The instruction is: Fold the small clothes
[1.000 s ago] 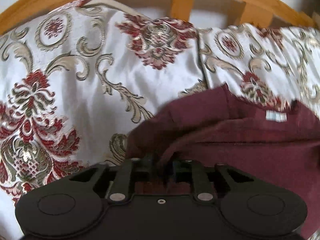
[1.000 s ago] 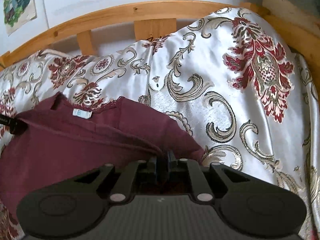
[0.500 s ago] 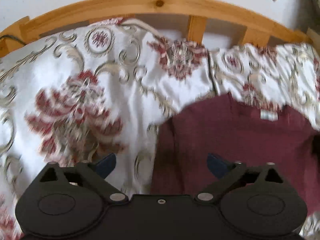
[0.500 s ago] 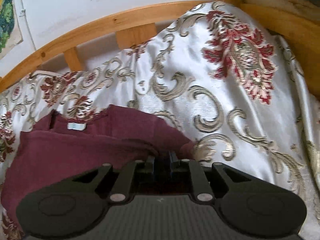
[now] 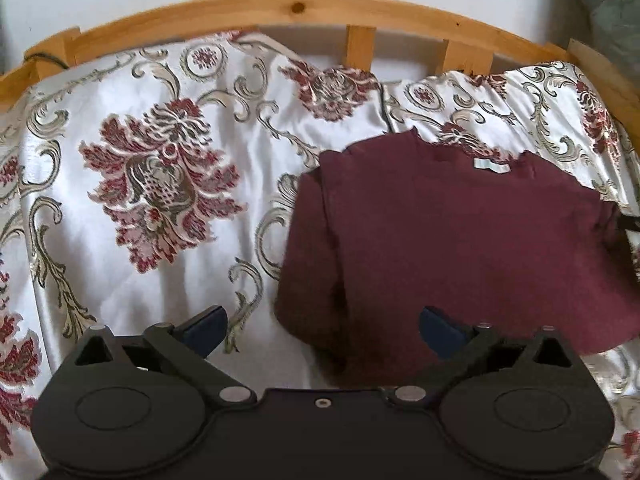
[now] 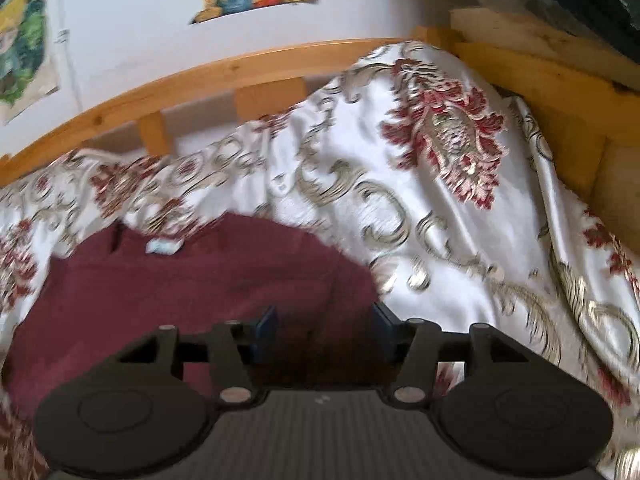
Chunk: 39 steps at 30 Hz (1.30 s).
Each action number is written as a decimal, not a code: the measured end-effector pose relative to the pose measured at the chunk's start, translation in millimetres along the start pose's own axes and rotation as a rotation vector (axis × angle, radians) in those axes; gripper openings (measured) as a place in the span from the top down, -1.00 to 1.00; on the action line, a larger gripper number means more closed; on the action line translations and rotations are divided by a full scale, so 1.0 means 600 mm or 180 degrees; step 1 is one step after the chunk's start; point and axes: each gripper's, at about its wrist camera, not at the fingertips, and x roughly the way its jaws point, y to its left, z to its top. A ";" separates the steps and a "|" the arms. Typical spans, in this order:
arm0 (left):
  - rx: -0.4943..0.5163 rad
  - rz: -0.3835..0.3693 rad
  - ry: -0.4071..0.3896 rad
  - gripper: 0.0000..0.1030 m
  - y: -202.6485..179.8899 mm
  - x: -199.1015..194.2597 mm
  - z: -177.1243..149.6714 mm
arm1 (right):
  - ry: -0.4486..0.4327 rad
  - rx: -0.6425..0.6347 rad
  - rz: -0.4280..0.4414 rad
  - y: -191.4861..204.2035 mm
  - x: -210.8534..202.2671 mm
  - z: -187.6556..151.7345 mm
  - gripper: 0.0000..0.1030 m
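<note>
Maroon cloth has just been let go: the left claw point(image 5: 322, 330) has sprung wide open and drawn off to the garment's left edge, and the right claw point(image 6: 325, 330) has been parting its jaws, fabric no longer pinched. That fold looks finished. The small maroon top point(image 5: 460, 240) lies flat on the patterned bedspread point(image 5: 160, 184), label near the far edge, sides tucked in.

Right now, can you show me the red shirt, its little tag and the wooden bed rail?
red shirt point(image 5: 460, 240), left wrist view, middle of its body.
little tag point(image 5: 490, 166), left wrist view, at the neckline.
wooden bed rail point(image 5: 298, 8), left wrist view, the knot.
</note>
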 end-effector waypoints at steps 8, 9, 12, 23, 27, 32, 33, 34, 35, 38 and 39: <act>-0.0223 -0.0022 0.0002 -0.98 0.033 0.044 -0.021 | 0.0156 0.0151 0.0078 0.030 0.002 -0.073 -0.07; -0.0272 -0.0037 0.0021 -0.98 0.037 0.048 -0.023 | 0.0146 0.0187 0.0059 0.029 0.003 -0.079 0.09; -0.0423 -0.0050 0.0008 -0.98 0.049 0.056 -0.024 | 0.0002 0.0333 -0.0010 0.024 -0.006 -0.092 0.74; -0.0396 0.0016 -0.0002 -0.98 0.051 0.064 -0.023 | -0.0119 0.0426 -0.0200 0.026 -0.035 -0.128 0.92; -0.0392 -0.0015 -0.0042 -0.98 0.052 0.061 -0.022 | -0.0133 0.0383 -0.0203 0.031 -0.036 -0.127 0.90; -0.0509 -0.0214 -0.0132 -0.98 0.058 0.058 -0.021 | -0.0186 0.0258 -0.0293 0.048 -0.044 -0.121 0.59; -0.0563 -0.0287 -0.0189 -0.98 0.058 0.055 -0.021 | -0.0207 0.0234 -0.0289 0.051 -0.047 -0.121 0.39; -0.0615 -0.0361 -0.0247 -0.98 0.058 0.054 -0.020 | -0.0231 0.0209 -0.0286 0.056 -0.049 -0.120 0.13; -0.0656 -0.0420 -0.0297 -0.98 0.058 0.053 -0.019 | -0.0263 0.0176 -0.0300 0.062 -0.052 -0.119 0.02; -0.0665 -0.0519 -0.0445 -0.98 0.054 0.060 -0.012 | -0.0364 -0.0017 -0.0285 0.090 -0.061 -0.117 -0.25; -0.0620 -0.0530 -0.0490 -0.98 0.052 0.066 -0.009 | -0.0389 -0.0084 -0.0279 0.100 -0.062 -0.116 -0.39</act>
